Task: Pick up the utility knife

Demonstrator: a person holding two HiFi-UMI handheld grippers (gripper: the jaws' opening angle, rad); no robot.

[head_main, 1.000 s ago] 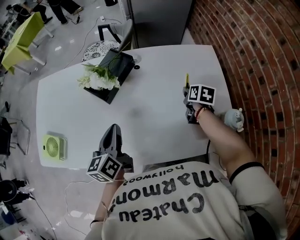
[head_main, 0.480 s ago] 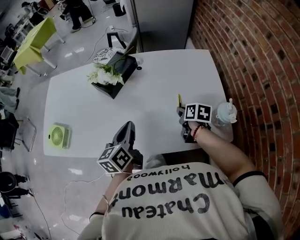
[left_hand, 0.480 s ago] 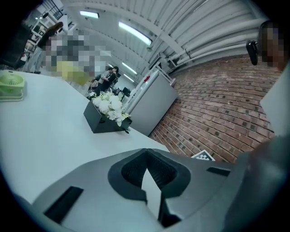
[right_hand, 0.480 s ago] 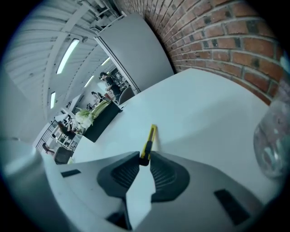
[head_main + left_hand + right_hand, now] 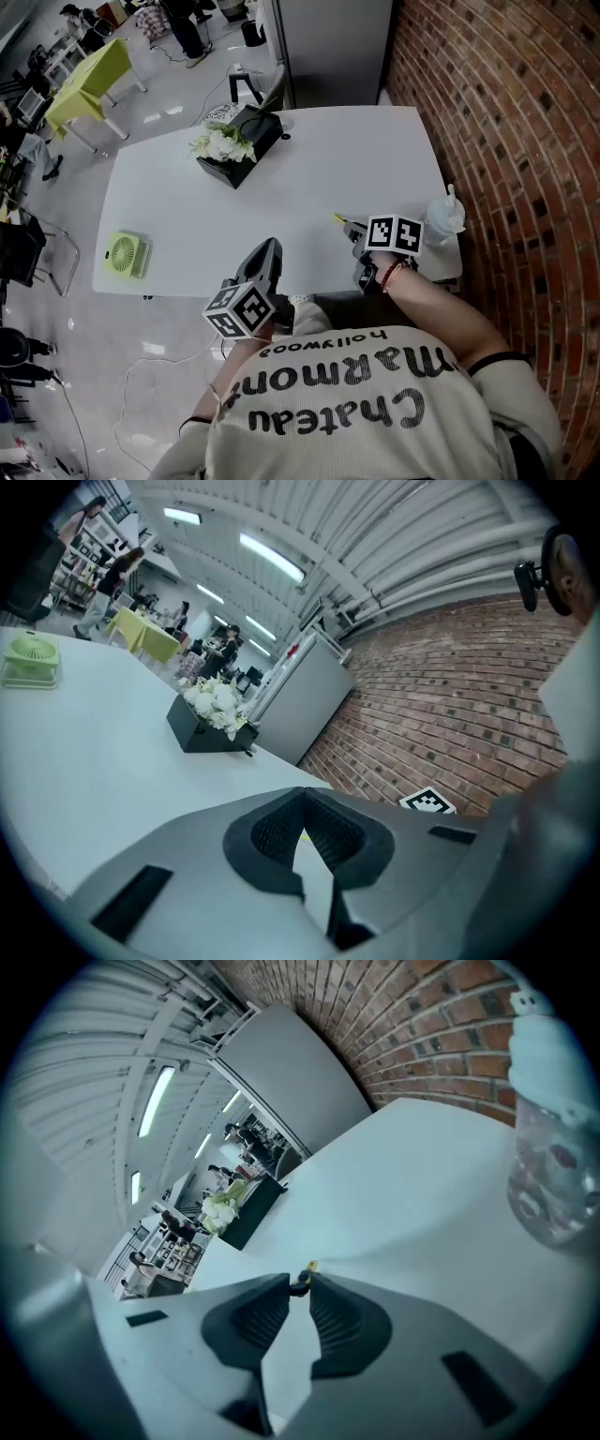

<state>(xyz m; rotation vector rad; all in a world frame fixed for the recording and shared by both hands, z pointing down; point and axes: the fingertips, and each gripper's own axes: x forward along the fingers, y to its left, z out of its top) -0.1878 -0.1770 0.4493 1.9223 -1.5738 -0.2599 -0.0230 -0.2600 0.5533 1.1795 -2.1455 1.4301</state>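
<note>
- Red brick wall point(image 5: 506, 141) runs along the outer side of the right gripper point(image 5: 360, 232), so any swing had better go inward
- Large white table point(image 5: 281, 187) spreads ahead of and beneath both grippers
- Black box of white flowers point(image 5: 234, 145) sits far ahead of the left gripper point(image 5: 268, 249), and a pale green desk fan point(image 5: 125, 255) lies well out to that gripper's left; neither is near the work
- Clear plastic bottle point(image 5: 445, 220) with a white cap stands just beside the right gripper on its right, the likeliest thing to get knocked, so lift away from it
- Left gripper hovers at the table's near edge, jaws brought together on nothing; it has no part in this lift
- Right gripper has its jaws narrowed onto the slim black-and-yellow utility knife point(image 5: 307, 1270), pinched at the very tips with the yellow end poking out ahead
- The hold looks shallow, so raise slowly with steady squeeze and no wrist twist, or the knife may pivot or slip
</note>
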